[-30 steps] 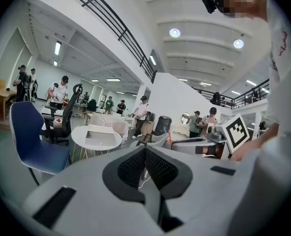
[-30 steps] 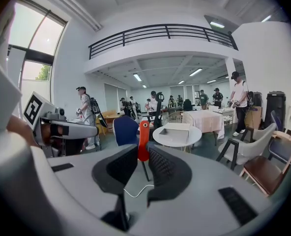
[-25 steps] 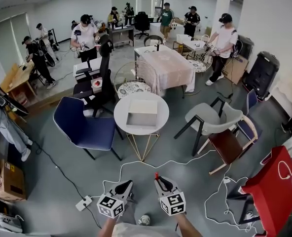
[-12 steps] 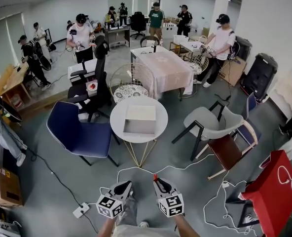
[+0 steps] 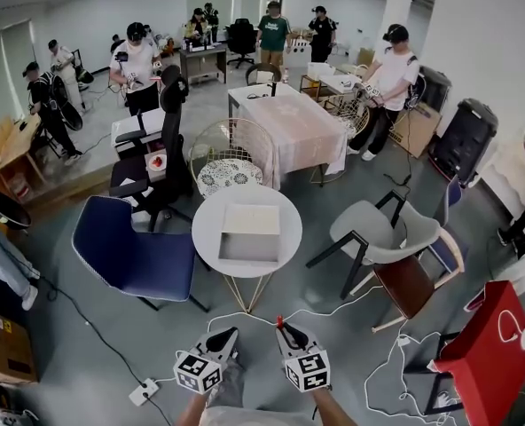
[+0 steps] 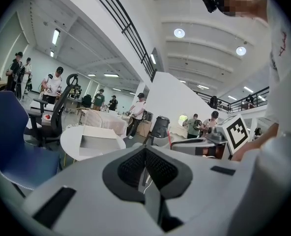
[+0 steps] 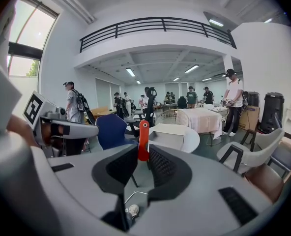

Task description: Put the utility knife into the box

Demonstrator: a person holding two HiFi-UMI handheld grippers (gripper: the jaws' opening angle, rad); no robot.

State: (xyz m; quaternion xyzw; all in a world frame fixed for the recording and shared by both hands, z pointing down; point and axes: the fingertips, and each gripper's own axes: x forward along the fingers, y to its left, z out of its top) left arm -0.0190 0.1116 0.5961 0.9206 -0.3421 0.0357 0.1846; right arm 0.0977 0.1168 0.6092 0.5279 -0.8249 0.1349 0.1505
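the right gripper (image 7: pixel 143 156) is clamped on the utility knife (image 7: pixel 143 137): its two dark pads, covered in a fine ribbed grid, pinch the lower end of a slim orange-red plastic handle. the handle stands upright out of the jaws and ends in a rounded tip with a small pale round spot. the gripper's body is smooth matte grey, with the black pad mounts curving like a shallow bowl around the grip. the left gripper (image 6: pixel 145 157) has the same smooth grey shell, and its textured black pads meet along a thin seam, jaws together with nothing between them. in the head view both grippers sit low in the frame, side by side, pointing toward the box (image 5: pixel 250 232). the box is shallow, rectangular and open-topped, with pale flat walls and a grey inner floor. it rests on the round table (image 5: pixel 204 234), which has a smooth white top on thin golden wire legs. the knife is well apart from the box, held over the floor (image 5: pixel 94 344), a dull grey surface. a white cable (image 5: pixel 245 314) trails in loose loops across the floor between the grippers and the table. a blue chair (image 5: pixel 134 254) with a padded seat stands just left of the table. a grey chair (image 5: pixel 380 229) with a moulded shell and angular black legs stands to its right.
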